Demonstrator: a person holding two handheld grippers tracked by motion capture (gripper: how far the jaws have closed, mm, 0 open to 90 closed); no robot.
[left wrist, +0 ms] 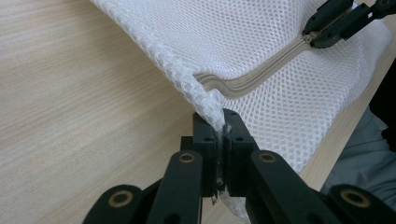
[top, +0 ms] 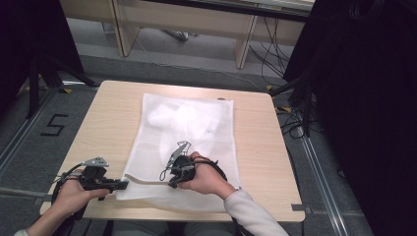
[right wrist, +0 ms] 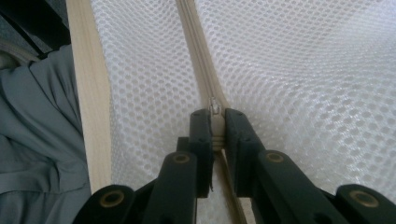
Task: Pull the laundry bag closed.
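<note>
I am working in what looks like a lab or recording room, not a home. My small wooden table (top: 98, 118) stands on grey carpet floor (top: 162, 64), and at the left of the frame a black number five (top: 53, 125) is taped on it. Along the top runs a pale wooden bench (top: 196, 19) with loose cables (top: 268, 54) hanging beneath it at the upper right. Black curtains (top: 364, 98) close off the right side, and a dark stand (top: 37, 73) rises at the upper left.
</note>
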